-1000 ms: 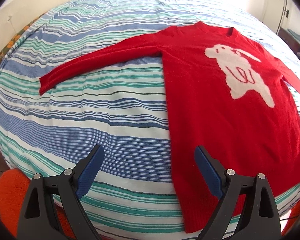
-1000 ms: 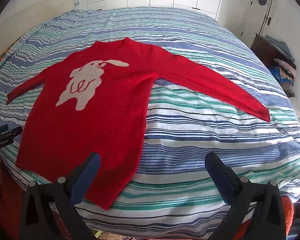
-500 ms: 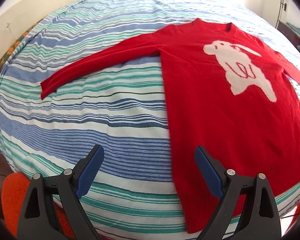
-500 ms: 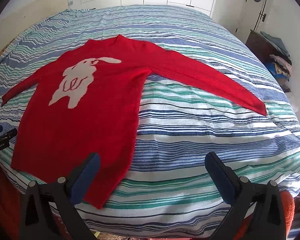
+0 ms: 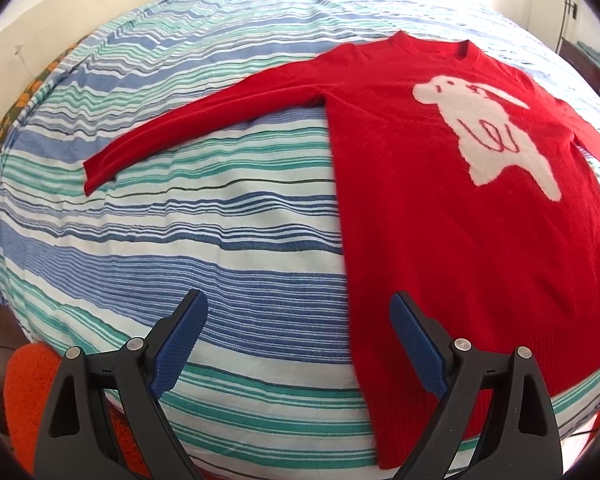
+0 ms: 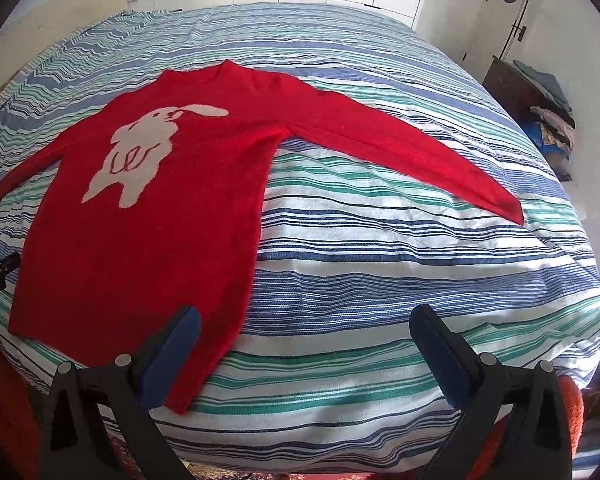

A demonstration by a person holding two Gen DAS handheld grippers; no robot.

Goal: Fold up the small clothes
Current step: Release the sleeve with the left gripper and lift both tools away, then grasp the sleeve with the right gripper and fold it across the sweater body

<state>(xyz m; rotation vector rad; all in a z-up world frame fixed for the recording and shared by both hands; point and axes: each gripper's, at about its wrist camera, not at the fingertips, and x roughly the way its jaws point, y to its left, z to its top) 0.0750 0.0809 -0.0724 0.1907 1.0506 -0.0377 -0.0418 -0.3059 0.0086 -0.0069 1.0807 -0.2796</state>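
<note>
The red sweater (image 5: 440, 220) lies flat, face up and unfolded on the striped bed (image 5: 180, 220), sleeves spread to either side, with the left gripper (image 5: 298, 336) and right gripper (image 6: 306, 344) poised near its hem, fingers apart and empty, so folding seems not yet begun; next probably calls for pinching a sleeve.

left wrist: low at bed's (image 5: 220, 240) near edge, facing across it, sweater (image 5: 460, 220) frame right | right wrist: same edge, sweater (image 6: 148, 220) frame left | shared: sweater, striped cover, both views near
</note>
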